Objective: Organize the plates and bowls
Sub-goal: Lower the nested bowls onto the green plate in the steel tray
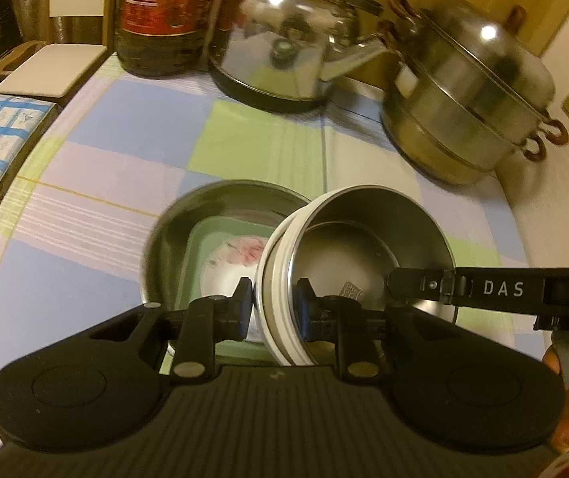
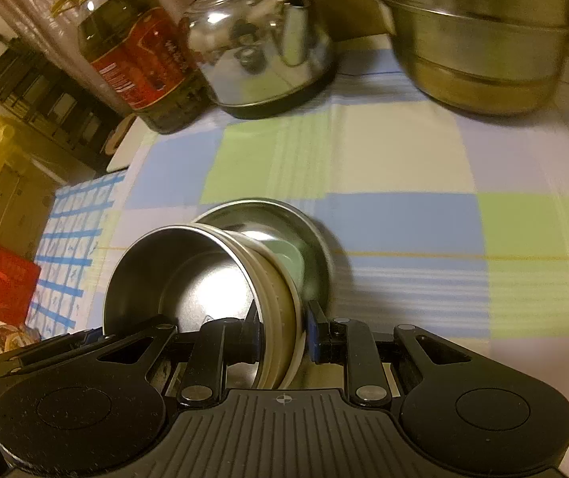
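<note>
In the left wrist view, your left gripper (image 1: 273, 310) sits at lower centre with its blue pads clamped on the near rim of the nested bowls (image 1: 364, 255) — a steel bowl inside white-rimmed ones, tipped on edge toward the right. The right gripper (image 1: 423, 285) reaches in from the right edge and meets the far rim. Just left of and behind the stack, a metal plate (image 1: 173, 235) lies on the checked tablecloth (image 1: 244, 139), holding a green square dish (image 1: 200, 255); kettle (image 1: 284, 36) and steamer pot (image 1: 471, 91) stand along the top. In the right wrist view, your right gripper (image 2: 282, 332) pinches the same rim at lower centre, with the plate behind it. You appear to be mid-carry, both tools sharing the stack; next, I judge, level it and lower it squarely — likely onto the dish.
</note>
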`<state>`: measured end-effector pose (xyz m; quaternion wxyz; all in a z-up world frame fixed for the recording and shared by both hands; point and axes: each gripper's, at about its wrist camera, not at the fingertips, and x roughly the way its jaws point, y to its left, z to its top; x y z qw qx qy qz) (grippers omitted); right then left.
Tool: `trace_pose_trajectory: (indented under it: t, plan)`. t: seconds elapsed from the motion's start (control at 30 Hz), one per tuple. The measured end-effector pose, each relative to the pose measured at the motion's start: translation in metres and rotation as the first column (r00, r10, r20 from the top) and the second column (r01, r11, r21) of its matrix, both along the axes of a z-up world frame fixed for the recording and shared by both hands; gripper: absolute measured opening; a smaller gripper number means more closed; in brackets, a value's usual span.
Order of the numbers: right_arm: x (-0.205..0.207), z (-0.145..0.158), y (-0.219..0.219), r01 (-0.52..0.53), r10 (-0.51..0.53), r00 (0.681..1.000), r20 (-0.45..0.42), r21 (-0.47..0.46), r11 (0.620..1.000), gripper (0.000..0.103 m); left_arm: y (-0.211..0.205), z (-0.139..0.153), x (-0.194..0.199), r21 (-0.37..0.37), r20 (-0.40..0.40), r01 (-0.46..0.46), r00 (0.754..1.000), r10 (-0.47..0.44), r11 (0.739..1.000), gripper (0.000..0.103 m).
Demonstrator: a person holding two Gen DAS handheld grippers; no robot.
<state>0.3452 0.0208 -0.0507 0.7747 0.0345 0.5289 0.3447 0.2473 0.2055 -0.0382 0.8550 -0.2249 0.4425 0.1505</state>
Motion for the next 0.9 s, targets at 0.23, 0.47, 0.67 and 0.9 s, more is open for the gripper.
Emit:
trace_pose_trajectory:
  t: [0.23,0.47,0.67,0.9]
  plan:
    - [0.014,-0.008,0.028,-0.031,0.030,0.999,-0.017,-0.021,0.999,0.022,0.027,-0.011,0.010,-0.022,-0.020,-0.025,0.999,0.024,0.999,0.020]
    - [0.025,-0.024,0.044,-0.033,0.030,0.998,-0.060,-0.044,0.998,0.022,0.041,-0.027,0.019,-0.043,-0.049,-0.040,0.998,0.038,0.998,0.020]
    - [0.030,-0.036,0.050,-0.024,0.020,0.996,-0.086,-0.045,0.999,0.022,0.048,-0.037,0.022,-0.053,-0.063,-0.053,0.997,0.050,0.997,0.020]
    - [0.030,-0.045,0.053,-0.021,0.016,0.995,-0.099,-0.048,0.999,0.022,0.052,-0.045,0.024,-0.060,-0.078,-0.056,0.996,0.051,0.997,0.020]
